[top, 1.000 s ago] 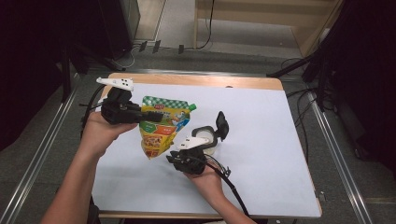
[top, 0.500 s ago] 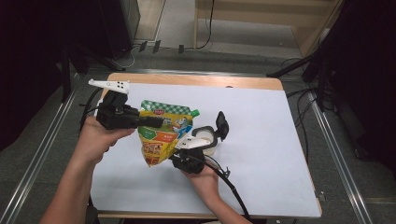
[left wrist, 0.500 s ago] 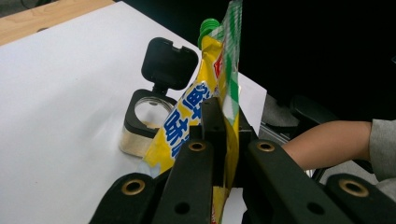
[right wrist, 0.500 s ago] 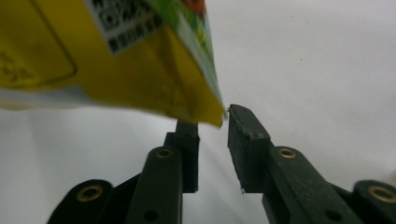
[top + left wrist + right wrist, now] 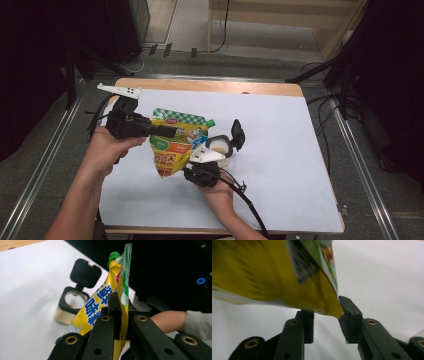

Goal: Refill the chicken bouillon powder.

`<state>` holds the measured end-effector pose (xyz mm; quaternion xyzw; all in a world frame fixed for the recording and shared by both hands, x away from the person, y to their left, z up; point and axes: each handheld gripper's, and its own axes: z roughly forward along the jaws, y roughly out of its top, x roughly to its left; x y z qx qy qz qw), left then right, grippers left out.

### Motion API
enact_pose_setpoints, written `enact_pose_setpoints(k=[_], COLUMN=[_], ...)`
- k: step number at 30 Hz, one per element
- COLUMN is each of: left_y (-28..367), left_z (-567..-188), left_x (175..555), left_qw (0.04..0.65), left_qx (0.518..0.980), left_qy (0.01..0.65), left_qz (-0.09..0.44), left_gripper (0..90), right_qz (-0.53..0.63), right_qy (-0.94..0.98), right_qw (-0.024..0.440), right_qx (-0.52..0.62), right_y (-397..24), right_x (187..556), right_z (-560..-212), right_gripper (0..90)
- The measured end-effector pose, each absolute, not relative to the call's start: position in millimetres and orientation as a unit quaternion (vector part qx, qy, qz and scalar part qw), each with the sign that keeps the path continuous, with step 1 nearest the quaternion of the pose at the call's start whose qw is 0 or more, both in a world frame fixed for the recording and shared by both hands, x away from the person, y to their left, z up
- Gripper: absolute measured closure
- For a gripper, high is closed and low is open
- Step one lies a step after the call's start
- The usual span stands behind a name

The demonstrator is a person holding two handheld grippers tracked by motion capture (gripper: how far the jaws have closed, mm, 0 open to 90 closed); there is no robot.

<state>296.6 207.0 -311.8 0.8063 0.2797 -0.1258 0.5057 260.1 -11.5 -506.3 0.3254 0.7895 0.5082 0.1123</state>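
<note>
- Two grippers are working one yellow spouted pouch [image 5: 175, 145] above the white table [image 5: 300, 150]: the left gripper [image 5: 167, 131] is clamping its upper edge, jaws nearly closed.
- Right gripper [image 5: 325, 315] is sitting parted, the pouch's bottom corner lying between its jaws.
- An open-lidded jar [image 5: 222, 147] is standing just beside the pouch.

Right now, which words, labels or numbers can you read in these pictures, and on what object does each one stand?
Pouch: large blue East Asian characters on yellow, cut off by the left gripper jaws; I cannot quote them surely.
Pouch, high view: red logo and coloured label panels, too small to read.
Pouch, right gripper view: dark printed block, blurred.
Small jar: no text visible.
</note>
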Motion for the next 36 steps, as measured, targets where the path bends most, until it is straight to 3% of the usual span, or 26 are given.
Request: enact_pose_setpoints(k=[6, 16, 22, 36], left_y=[210, 197, 180, 159], left_z=[-320, -320, -323, -340], left_x=[302, 299, 296, 297], left_qw=[0.505, 0.474, 0.458, 0.449], left_qx=[0.797, 0.817, 0.827, 0.838], left_qy=[0.300, 0.320, 0.321, 0.305], left_qz=[-0.141, -0.079, -0.060, -0.060], left_gripper=[90.0, 90.0, 87.8, 80.2], right_qz=[0.527, 0.503, 0.498, 0.510], right_qy=[0.779, 0.800, 0.811, 0.815], right_qw=[0.106, 0.125, 0.127, 0.118], right_qx=[0.322, 0.302, 0.279, 0.250], right_y=[-11, -13, -21, -17], right_x=[255, 252, 243, 231], right_z=[-507, -502, -499, -493], right_gripper=[77.9, 70.6, 72.4, 69.7])
